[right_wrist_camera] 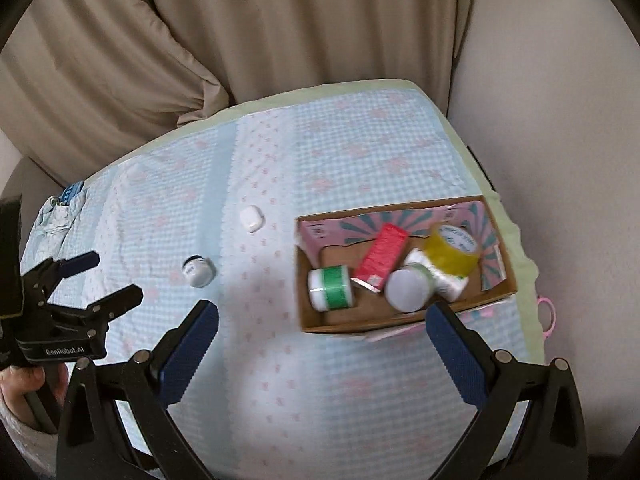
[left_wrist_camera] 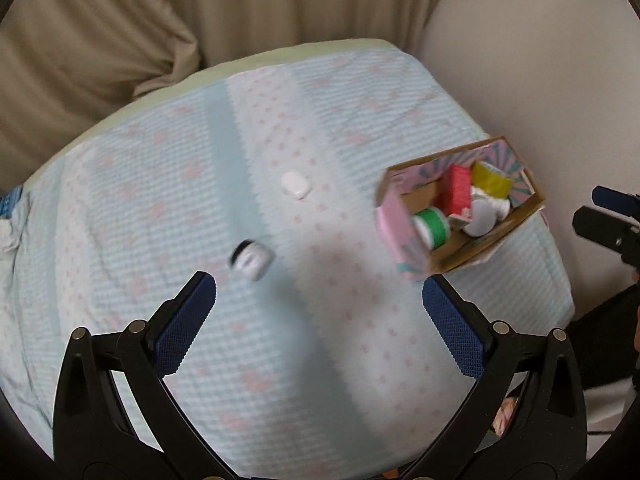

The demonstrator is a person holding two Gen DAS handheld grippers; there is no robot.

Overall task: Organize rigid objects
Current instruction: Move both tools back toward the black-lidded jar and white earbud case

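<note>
Box (right_wrist_camera: 316, 320) of cardboard, open-topped, holds a green jar (right_wrist_camera: 332, 287), red carton (right_wrist_camera: 382, 258), yellow tape roll (right_wrist_camera: 454, 248) & a white-lidded jar (right_wrist_camera: 408, 288), all jumbled & touching. Left of box on the cloth (right_wrist_camera: 320, 380): small jar (right_wrist_camera: 198, 271) on its side, white case (right_wrist_camera: 252, 218) further back. Left gripper (left_wrist_camera: 319, 312) & right gripper (right_wrist_camera: 322, 334) both spread wide, holding nothing.

A home, most likely a bedroom or living room — beige curtains (right_wrist_camera: 224, 40) hang in soft folds against a plain pale wall (right_wrist_camera: 560, 120), and a light blue gingham cloth (right_wrist_camera: 320, 380) with pink flowers covers the padded surface. A reused cardboard box (right_wrist_camera: 320, 322) holds household odds and ends — jars, tape, a small red carton
</note>
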